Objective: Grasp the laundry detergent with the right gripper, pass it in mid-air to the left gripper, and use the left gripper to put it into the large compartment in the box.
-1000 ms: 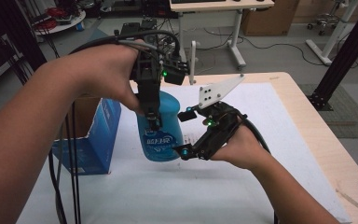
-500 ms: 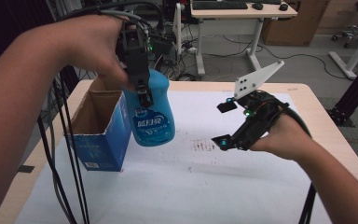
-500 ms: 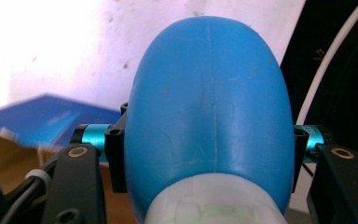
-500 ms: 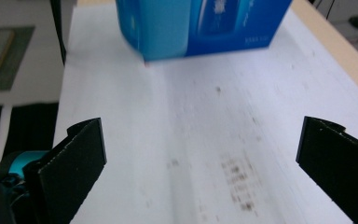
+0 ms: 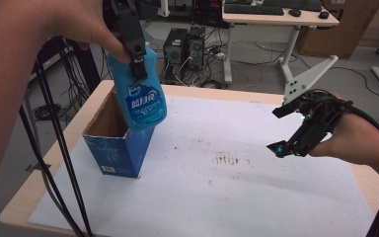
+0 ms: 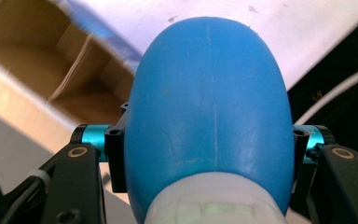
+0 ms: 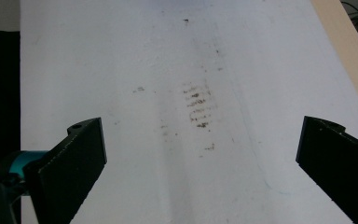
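While left tool (image 5: 137,69) clamps blue bottle (image 5: 138,94) at shoulder, bottle hangs tilted over open cardboard box (image 5: 113,143) at tabletop (image 5: 217,197) left. Smooth plastic, likely slippery, somewhat heavy if full; grip near neck looks safest. Right tool (image 5: 288,133) jaws apart, empty. Cap cut off, label blurred.

Probably lab or office: computer towers (image 5: 185,47), desk (image 5: 281,19) with keyboard (image 5: 254,9), floor cables.
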`<state>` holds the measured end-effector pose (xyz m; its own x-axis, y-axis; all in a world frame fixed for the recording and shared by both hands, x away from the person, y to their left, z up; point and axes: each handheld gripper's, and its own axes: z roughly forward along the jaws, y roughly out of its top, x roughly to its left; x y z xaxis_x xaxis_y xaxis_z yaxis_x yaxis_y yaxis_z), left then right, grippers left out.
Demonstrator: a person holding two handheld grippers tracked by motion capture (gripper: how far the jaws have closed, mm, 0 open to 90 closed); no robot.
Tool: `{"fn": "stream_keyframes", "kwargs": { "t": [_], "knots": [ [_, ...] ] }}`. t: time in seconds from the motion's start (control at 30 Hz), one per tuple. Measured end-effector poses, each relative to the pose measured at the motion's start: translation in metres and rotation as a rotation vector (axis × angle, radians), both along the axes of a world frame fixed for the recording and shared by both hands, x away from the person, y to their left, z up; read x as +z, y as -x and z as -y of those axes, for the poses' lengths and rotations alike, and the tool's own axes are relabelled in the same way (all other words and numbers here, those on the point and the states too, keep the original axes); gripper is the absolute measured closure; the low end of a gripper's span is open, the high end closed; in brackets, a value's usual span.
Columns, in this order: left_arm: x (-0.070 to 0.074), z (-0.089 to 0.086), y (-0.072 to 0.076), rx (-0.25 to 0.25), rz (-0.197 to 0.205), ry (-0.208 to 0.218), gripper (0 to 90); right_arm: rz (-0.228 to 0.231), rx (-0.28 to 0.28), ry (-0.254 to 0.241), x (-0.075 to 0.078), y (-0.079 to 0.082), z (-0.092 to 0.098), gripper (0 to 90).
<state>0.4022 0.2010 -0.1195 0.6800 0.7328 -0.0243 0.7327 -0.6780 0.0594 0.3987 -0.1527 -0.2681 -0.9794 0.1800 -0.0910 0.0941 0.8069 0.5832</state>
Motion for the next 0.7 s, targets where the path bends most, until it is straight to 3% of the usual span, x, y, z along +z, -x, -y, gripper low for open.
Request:
{"fn": "stream_keyframes", "kwargs": {
  "t": [0.17,0.3,0.5,0.7],
  "knots": [
    [0.002,-0.020,-0.007,0.212,-0.021,-0.015,38.6,-0.004,-0.009,0.014,0.001,-0.001,0.005,0.5],
    [0.000,-0.029,-0.009,0.330,-0.017,-0.052,38.6,-0.005,-0.012,0.026,0.000,-0.002,0.006,0.5],
    [-0.002,-0.045,-0.014,0.446,0.005,-0.086,38.6,-0.005,-0.016,0.025,0.000,-0.001,0.006,0.6],
    [-0.017,-0.059,-0.021,0.472,-0.016,-0.101,38.6,-0.002,-0.021,0.030,0.000,-0.001,0.007,0.6]
  ]
}}
